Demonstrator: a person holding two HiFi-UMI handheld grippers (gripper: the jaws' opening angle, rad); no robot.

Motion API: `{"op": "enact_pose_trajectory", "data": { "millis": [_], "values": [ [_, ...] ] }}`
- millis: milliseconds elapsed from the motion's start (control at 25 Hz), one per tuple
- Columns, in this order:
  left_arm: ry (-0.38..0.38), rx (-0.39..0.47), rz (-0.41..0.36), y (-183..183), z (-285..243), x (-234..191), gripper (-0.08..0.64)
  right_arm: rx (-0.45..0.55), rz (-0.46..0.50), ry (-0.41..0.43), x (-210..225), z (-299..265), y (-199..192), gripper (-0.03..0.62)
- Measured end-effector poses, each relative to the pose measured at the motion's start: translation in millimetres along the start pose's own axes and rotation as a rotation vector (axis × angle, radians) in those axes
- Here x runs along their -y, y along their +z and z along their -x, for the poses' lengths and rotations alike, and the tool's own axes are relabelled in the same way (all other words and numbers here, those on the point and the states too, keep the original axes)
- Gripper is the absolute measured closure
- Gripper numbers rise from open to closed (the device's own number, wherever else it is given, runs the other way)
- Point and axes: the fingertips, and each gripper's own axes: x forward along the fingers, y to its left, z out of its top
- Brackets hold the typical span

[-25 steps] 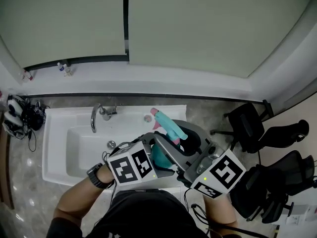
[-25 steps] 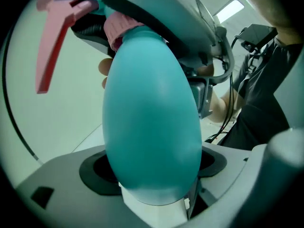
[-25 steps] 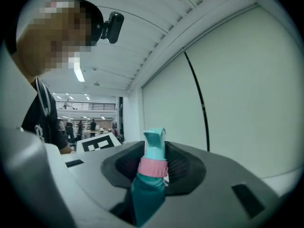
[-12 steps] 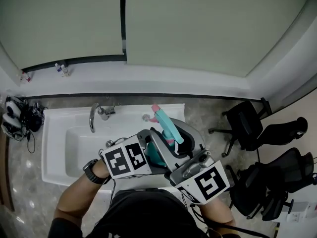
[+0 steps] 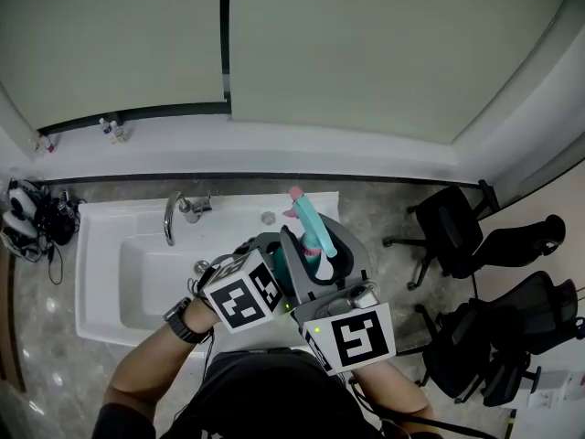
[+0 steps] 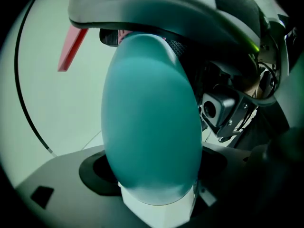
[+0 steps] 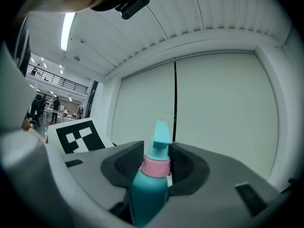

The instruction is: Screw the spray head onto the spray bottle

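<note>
The spray bottle [image 6: 149, 127] is being clamped by its body between the wide jaws of the left gripper [image 6: 156, 103] to steady it, while the spray head [image 7: 160, 136] is being pinched at its pink collar [image 7: 156, 166] between the narrow jaws of the right gripper [image 7: 153, 174], seemingly for turning

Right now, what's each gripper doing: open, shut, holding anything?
Left gripper: shut on the teal spray bottle, around its body.
Right gripper: shut on the spray head, at its pink collar.
</note>
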Motion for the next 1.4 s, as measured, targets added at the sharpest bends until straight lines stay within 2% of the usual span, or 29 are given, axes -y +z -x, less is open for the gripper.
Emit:
{"op": "enact_pose_trajectory", "data": {
  "millis": [280, 440, 640, 840, 960, 1040, 1080, 1160, 1240, 1320, 1400],
  "values": [
    [0.040, 0.025, -0.069, 3, 1, -8, 0.121, 0.004, -0.011, 0.047, -1, 17, 8, 0.462],
    [0.055, 0.044, -0.049, 4, 5, -16, 0.121, -0.006, 0.006, 0.067, -3, 29, 13, 0.462],
    [0.086, 0.022, -0.064, 3, 5, -23, 0.121, -0.042, 0.056, 0.068, -8, 29, 8, 0.462],
    [0.096, 0.024, -0.067, 2, 6, -28, 0.121, -0.011, 0.045, 0.065, -14, 27, 13, 0.462],
    [0.083, 0.036, -0.088, 3, 7, -25, 0.121, -0.017, 0.011, 0.110, -17, 32, 15, 0.462],
    [0.045, 0.048, -0.115, 5, 9, -18, 0.121, 0.015, -0.048, 0.206, -16, 45, 26, 0.462],
    [0.014, 0.056, -0.132, 6, 11, -12, 0.121, 0.049, -0.071, 0.287, -14, 55, 35, 0.462],
    [-0.073, 0.077, -0.168, 8, 16, 4, 0.121, 0.132, -0.115, 0.500, -2, 79, 53, 0.462],
    [-0.183, 0.104, -0.212, 11, 23, 26, 0.121, 0.197, -0.201, 0.769, 18, 99, 67, 0.451],
    [-0.306, 0.133, -0.273, 15, 32, 54, 0.121, 0.234, -0.294, 1.024, 33, 103, 78, 0.358],
    [-0.434, 0.160, -0.349, 20, 41, 82, 0.121, 0.233, -0.341, 1.203, 31, 94, 83, 0.269]
  ]
}}
